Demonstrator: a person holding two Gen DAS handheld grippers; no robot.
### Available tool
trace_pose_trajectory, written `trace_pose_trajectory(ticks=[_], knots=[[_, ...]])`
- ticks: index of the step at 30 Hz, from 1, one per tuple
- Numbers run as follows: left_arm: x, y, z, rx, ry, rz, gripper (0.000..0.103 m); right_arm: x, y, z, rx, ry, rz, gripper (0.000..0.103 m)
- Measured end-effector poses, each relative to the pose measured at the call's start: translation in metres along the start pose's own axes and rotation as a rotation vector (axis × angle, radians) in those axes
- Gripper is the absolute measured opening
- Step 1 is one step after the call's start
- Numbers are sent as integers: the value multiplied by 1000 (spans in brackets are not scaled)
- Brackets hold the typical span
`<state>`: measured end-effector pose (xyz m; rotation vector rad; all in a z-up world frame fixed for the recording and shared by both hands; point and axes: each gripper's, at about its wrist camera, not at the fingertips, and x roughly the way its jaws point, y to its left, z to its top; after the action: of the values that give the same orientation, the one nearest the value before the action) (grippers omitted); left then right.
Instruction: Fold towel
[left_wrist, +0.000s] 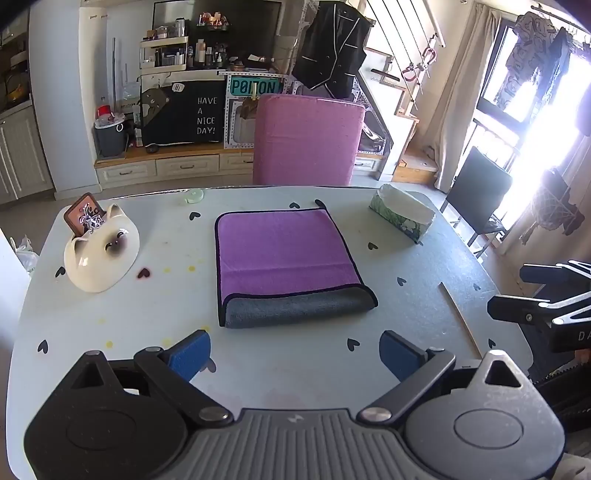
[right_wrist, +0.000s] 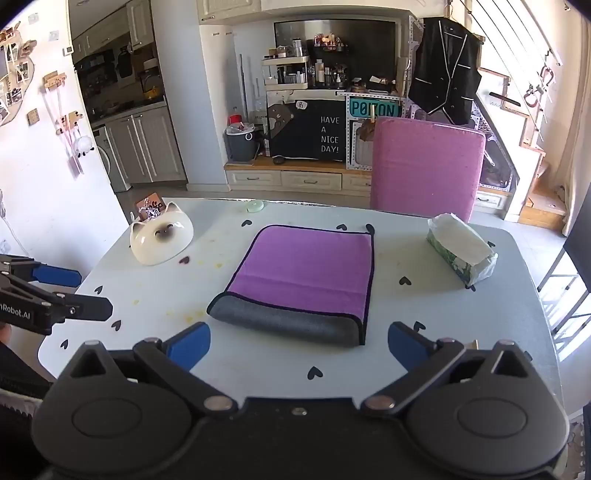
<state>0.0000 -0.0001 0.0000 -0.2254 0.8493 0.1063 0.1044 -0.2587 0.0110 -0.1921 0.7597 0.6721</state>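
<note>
White and dotted with small black hearts, the table (left_wrist: 155, 314) fills the left wrist view; a folded purple towel (left_wrist: 284, 254) lies flat at its middle, grey underside rolled out along the near edge. The left gripper (left_wrist: 294, 354) hangs just short of it, blue pads spread wide, holding nothing. A cat-face dish (left_wrist: 101, 254) sits left, a tissue pack (left_wrist: 402, 216) right. From the right wrist, the towel (right_wrist: 306, 269) lies ahead of the right gripper (right_wrist: 299, 343), jaws likewise wide apart and empty, a pink chair (right_wrist: 424, 170) beyond

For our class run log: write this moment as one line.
towel: folded, flat on table | left gripper: open, empty | right gripper: open, empty | contact: none
</note>
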Motion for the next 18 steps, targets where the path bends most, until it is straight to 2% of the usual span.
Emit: trace_pose_trajectory(ticks=[18], knots=[[2, 0, -3, 0, 0, -3, 97, 0, -1, 0, 3, 2, 5, 102]])
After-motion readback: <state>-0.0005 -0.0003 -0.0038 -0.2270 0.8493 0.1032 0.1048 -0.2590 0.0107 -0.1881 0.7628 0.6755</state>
